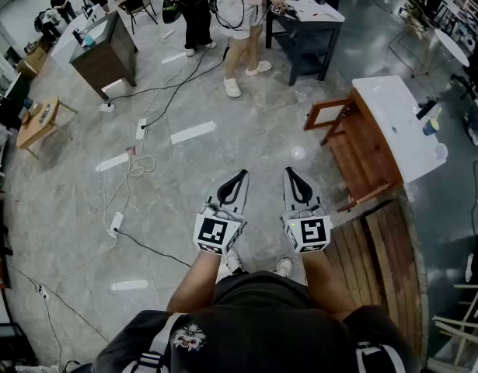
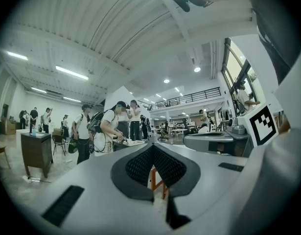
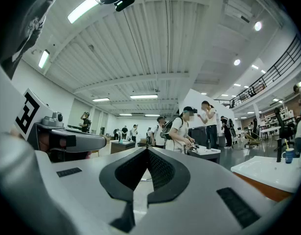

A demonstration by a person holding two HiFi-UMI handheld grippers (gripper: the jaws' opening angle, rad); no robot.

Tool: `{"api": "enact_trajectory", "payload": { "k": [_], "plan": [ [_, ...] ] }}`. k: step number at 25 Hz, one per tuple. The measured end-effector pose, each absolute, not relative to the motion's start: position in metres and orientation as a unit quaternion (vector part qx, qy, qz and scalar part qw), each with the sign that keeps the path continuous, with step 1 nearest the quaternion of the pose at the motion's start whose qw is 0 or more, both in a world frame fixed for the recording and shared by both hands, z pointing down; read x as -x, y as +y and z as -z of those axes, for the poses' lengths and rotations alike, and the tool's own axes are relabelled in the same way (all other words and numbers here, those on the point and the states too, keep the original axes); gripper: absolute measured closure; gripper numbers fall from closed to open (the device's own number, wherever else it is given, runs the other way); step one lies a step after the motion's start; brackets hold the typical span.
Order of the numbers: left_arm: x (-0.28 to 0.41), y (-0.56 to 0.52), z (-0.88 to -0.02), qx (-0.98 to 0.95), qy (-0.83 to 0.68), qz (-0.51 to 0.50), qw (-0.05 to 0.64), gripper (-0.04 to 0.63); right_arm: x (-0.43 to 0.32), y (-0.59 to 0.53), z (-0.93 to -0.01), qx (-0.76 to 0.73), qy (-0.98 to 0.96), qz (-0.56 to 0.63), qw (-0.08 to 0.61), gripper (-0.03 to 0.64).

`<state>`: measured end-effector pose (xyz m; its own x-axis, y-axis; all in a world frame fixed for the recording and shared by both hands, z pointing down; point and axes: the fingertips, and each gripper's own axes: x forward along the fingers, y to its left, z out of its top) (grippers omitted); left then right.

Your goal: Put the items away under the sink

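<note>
Sink unit point(image 1: 394, 123): it is being seen ahead and to the right of both grippers, well apart from them. Its white top is running slantwise away from the person, and the wooden front is being turned toward the open floor.
Items: a cup point(image 1: 430, 127) is being kept on the white top; the dark thing beside it is too small to tell.
Nearer hand: the right gripper point(image 1: 291, 172) is being held closer to the unit.
Left gripper point(image 1: 240, 174): it is being held level, jaws together, nothing between them.
Right gripper jaws: they are being kept fully together, nothing being gripped.
Coming move (judged): a turn to the right is being called for.
</note>
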<state>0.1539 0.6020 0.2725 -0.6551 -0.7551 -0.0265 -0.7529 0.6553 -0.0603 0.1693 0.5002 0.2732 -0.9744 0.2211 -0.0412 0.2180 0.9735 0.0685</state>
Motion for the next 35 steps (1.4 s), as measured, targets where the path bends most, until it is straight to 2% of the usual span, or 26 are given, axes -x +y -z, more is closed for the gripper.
{"api": "enact_trajectory", "payload": {
  "k": [17,27,35],
  "plan": [
    [-0.11,0.641,-0.288,0.454,0.891,0.021,0.014,0.595,-0.127,0.545,-0.292,-0.092,0.996,-0.006,0.019,0.594],
    [-0.087,0.638,-0.295,0.497,0.868,0.001,0.004,0.595,-0.125,0.53,-0.294,-0.018,1.0,-0.009,0.001,0.592],
    [-0.055,0.604,-0.303,0.511,0.86,0.007,-0.009,0.595,-0.09,0.495,-0.304,-0.006,1.0,0.014,-0.006,0.592]
  ]
}}
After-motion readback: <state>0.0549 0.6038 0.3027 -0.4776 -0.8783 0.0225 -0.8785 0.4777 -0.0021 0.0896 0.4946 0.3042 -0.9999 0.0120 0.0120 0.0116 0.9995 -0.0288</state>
